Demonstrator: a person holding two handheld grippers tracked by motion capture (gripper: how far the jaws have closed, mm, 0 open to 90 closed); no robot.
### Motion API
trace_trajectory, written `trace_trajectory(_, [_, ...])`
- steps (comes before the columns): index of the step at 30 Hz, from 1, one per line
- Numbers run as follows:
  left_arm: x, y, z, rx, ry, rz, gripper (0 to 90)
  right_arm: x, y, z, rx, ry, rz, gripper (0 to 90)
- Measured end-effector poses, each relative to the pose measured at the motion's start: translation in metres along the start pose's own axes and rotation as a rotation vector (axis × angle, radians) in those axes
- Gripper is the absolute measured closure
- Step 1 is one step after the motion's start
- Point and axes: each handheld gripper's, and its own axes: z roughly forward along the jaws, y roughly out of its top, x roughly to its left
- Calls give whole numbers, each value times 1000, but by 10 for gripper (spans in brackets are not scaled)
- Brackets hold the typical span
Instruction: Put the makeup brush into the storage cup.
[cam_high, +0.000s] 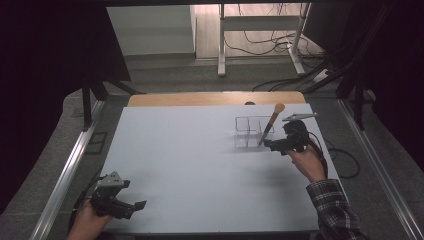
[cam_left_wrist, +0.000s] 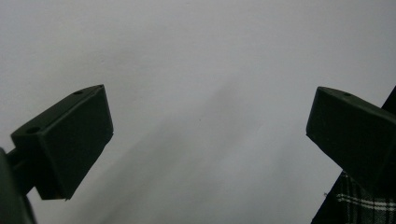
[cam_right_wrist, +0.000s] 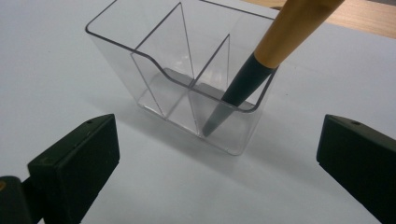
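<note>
While leaning in the clear organiser (cam_right_wrist: 187, 79), brush (cam_right_wrist: 252, 74) untouched; right claw (cam_right_wrist: 217, 154) wide open, empty, just before it; left claw (cam_left_wrist: 205, 135) wide open over bare worktop (cam_left_wrist: 187, 56).

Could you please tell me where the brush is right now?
In the high view the brush leans tip-down in the clear organizer on the table's far right, just ahead of the open right gripper.

This looks like a lab or recording room. A pale table (cam_high: 200, 165) stands alone on grey carpet (cam_high: 55, 165), with dark curtains (cam_high: 45, 60) at left and right. On the far floor, loose cables (cam_high: 265, 42) trail around a white desk frame (cam_high: 260, 30). Metal rails (cam_high: 70, 170) run along both table sides.
</note>
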Motion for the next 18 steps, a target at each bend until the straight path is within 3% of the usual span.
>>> trace_trajectory(18, [0, 0, -1, -18, -11, -10, 5, 16, -7, -5, 11, 16, -43, 0])
